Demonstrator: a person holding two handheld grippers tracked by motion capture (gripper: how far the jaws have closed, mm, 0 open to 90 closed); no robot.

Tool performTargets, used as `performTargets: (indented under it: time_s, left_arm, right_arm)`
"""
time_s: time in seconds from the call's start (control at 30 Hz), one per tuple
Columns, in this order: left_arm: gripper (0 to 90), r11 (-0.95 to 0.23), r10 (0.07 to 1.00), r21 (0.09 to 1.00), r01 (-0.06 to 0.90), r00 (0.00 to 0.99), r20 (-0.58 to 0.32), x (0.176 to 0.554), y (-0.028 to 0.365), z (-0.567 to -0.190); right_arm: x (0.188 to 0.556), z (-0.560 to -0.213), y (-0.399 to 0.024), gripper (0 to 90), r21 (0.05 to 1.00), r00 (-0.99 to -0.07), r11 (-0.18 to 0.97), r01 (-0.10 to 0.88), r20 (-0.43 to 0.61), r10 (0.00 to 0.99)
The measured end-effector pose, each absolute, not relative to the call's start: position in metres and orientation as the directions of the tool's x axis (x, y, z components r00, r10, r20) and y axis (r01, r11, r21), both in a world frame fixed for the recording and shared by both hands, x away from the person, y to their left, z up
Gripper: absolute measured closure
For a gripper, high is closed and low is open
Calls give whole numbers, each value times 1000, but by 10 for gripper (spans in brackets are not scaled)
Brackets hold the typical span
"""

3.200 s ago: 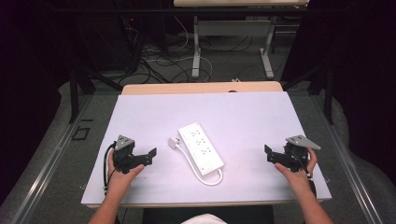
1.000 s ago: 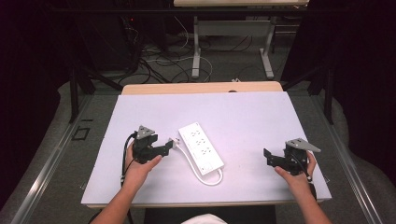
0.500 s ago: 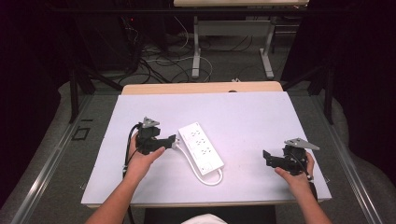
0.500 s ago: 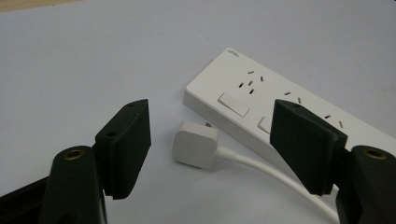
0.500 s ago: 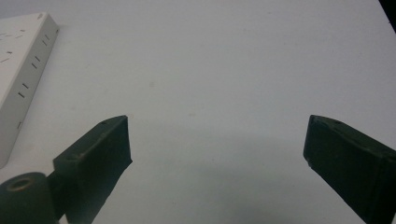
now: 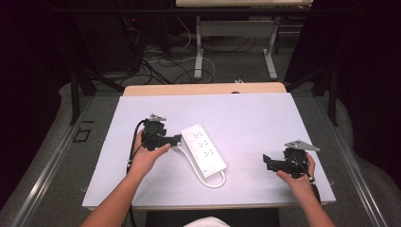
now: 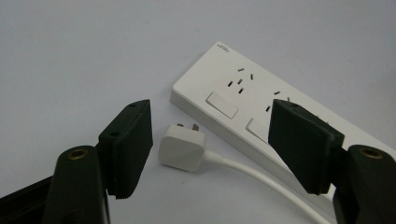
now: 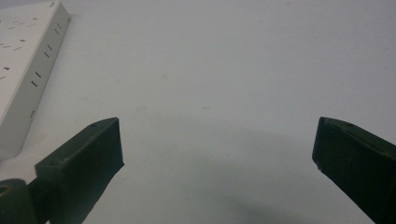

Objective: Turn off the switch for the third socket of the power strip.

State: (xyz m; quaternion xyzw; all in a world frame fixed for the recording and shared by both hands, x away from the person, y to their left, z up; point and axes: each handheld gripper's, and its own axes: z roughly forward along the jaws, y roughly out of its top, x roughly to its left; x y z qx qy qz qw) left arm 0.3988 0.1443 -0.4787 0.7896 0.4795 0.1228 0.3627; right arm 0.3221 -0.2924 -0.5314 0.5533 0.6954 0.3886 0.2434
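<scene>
The white plug lies flat on the table, between the wide-spread jaws of the left gripper, nearer the left-hand jaw in the left gripper view and not touched by either. Its cord runs out toward the other jaw, just in front of the power strip, which sits just beyond the fingertips.

Likely risk: closing from here, the far jaw could catch the cord or the strip's edge instead of the plug body, which would skid away.

The right gripper, jaws also wide and empty, rests over bare table, well apart from the strip, with open surface all around it.
</scene>
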Motion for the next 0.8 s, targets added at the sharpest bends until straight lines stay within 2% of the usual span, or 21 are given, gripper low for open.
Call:
performTargets:
  time_s: [0.8]
  left_arm:
    - [402, -290, 849, 625, 724, 497, -181, 423, 123, -479]
  right_arm:
    - [323, -529, -292, 7, 776, -243, 90, 624, 84, 966]
